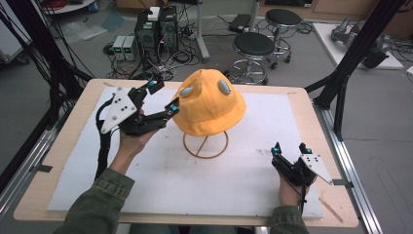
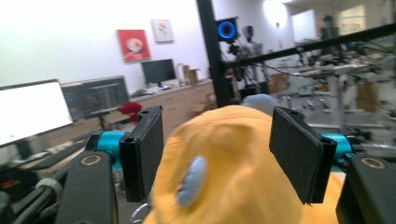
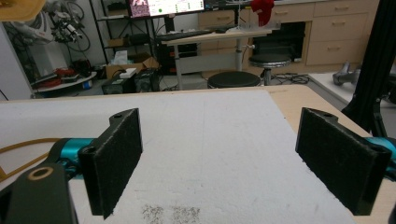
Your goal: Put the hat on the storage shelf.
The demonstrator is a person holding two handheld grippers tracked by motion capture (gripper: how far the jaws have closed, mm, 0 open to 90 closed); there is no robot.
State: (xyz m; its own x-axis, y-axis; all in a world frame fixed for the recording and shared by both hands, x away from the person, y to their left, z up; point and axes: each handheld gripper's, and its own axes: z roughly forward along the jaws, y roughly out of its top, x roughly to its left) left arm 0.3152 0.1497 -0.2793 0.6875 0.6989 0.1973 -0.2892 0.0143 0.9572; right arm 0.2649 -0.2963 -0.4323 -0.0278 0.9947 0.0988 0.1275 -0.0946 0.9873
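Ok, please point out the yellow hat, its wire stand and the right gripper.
yellow hat [image 1: 210, 105], high view, front of the crown.
wire stand [image 1: 206, 155], high view, front of the base ring.
right gripper [image 1: 290, 147], high view, midway between its fingertips.

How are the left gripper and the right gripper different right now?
The left gripper is raised beside the yellow hat, its jaws spread around the crown; the right gripper sits low over the white mat, near nothing. The left is held up from beneath; the right rests near the table's front edge. Both are open.

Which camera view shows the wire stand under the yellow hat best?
The high view: the wire stand shows its ring base and upright beneath the hat. The right gripper view catches a curved piece at its left edge; the left gripper view, perhaps a sliver.
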